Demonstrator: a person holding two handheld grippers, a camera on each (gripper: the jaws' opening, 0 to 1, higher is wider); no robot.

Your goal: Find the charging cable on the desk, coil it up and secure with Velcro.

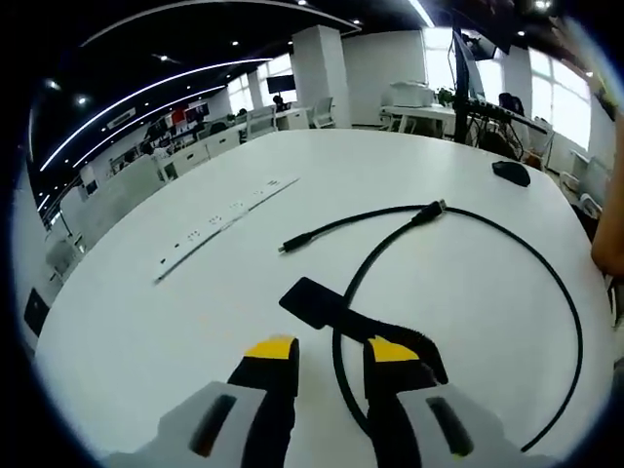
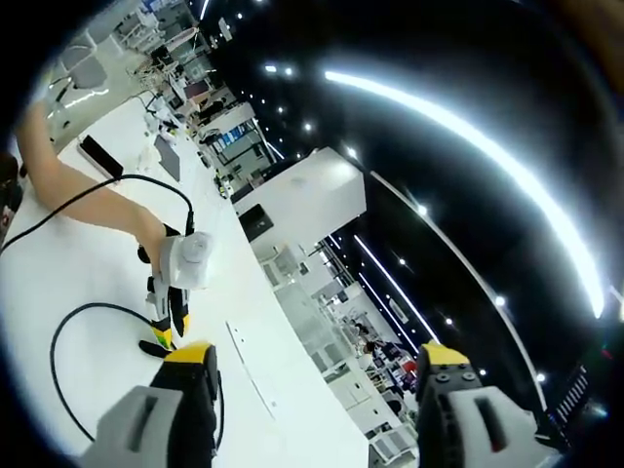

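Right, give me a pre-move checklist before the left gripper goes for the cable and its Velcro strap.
1. Cable located: ok, black, lying in a loose loop on the white desk.
2. Velcro strap located: ok, on the cable just ahead of the left gripper.
3. Left gripper open: ok, jaws apart, nothing between them.
4. Right gripper free: ok, open, raised and aimed away from the desk.
5. Cable ends free: ok, both plugs lie loose.
6. Strap fixed to the cable: cannot tell.
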